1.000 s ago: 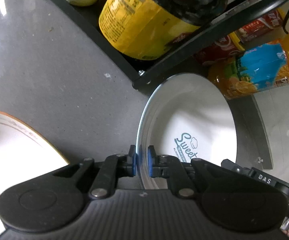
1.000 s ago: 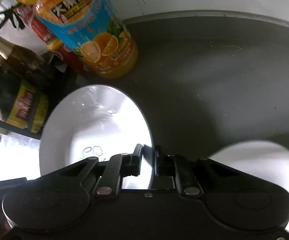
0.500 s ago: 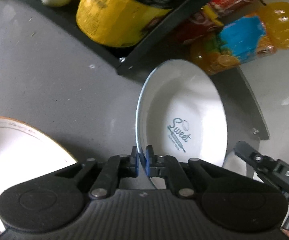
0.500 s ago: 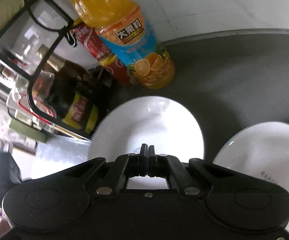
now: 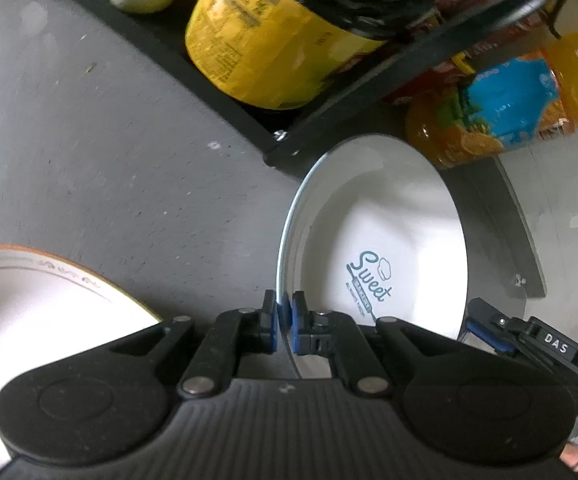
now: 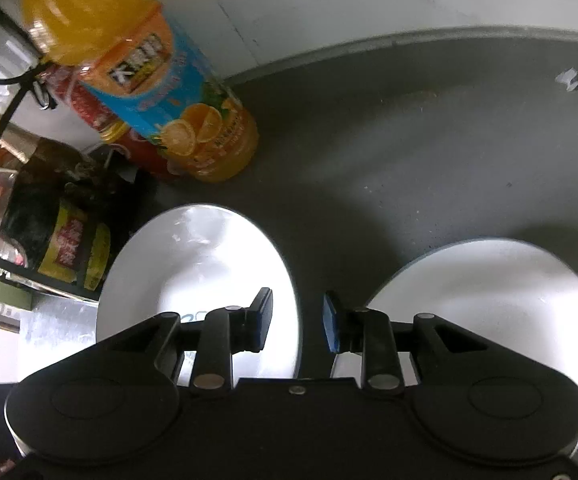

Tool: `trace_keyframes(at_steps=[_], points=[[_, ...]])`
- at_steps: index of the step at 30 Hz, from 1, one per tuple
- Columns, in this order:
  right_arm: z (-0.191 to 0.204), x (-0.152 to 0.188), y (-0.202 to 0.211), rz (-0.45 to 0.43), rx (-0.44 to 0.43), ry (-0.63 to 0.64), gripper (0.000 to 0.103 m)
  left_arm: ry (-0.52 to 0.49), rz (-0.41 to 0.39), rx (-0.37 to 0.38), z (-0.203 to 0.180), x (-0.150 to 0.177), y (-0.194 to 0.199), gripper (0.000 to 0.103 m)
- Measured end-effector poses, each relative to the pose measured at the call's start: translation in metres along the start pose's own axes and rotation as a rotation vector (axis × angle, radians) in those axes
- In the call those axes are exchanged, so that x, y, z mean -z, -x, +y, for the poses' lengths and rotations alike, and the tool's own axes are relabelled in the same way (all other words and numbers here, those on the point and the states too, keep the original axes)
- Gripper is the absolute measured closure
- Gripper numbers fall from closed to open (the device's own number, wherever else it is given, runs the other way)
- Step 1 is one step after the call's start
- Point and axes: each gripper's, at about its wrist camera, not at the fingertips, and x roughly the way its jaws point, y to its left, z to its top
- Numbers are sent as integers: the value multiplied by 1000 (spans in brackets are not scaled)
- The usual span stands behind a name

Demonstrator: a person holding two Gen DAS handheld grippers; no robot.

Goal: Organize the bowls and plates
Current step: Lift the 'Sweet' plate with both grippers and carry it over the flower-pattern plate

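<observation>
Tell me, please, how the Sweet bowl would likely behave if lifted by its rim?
The bowl looks glazed, so probably slippery between the left gripper pads. It seems rigid and breakable. Held at one edge, it may swing or tilt.

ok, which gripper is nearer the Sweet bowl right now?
Left. The left gripper is shut on the Sweet bowl rim. The right gripper is open just off its opposite rim, not touching.
</observation>
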Motion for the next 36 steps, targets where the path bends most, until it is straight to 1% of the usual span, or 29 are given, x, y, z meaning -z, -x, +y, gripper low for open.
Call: trace_keyframes(at_steps=[3, 11, 14, 15, 18, 19, 20, 21, 22, 24, 26, 27, 32, 36], points=[[0, -6, -14, 22, 1, -1, 73, 24, -5, 6, 3, 3, 0, 98], [3, -17, -42, 106, -53, 5, 71, 75, -19, 32, 10, 3, 0, 99], [4, -18, -45, 124, -94, -2, 72, 99, -18, 47, 14, 2, -3, 99], [5, -18, -47, 140, -113, -3, 73, 105, -16, 52, 15, 2, -5, 98], [8, -17, -47, 151, -115, 13, 73, 87, -28, 42, 13, 0, -5, 97], [8, -16, -47, 153, -118, 15, 75, 82, -32, 44, 13, 0, -5, 97], [8, -15, -47, 153, -116, 12, 77, 84, -34, 51, 14, -1, -6, 97], [7, -15, -47, 150, -110, 7, 84, 92, -34, 57, 16, -2, -6, 97], [7, -15, -47, 149, -95, 4, 87, 95, -28, 58, 17, -3, -6, 97], [7, -14, -46, 153, -95, 2, 88, 63, -33, 45, 15, -3, -3, 97], [13, -9, -38, 127, -92, 43, 90, 50, -33, 43, 15, -4, 1, 96], [13, -9, -34, 118, -98, 44, 92, 49, -32, 46, 16, -5, 3, 96], [13, -4, -12, 74, -143, -14, 97, 15, -35, 53, 16, -8, 17, 97], [20, 6, 2, 44, -127, -17, 97, -12, -31, 63, 12, -9, 26, 98]])
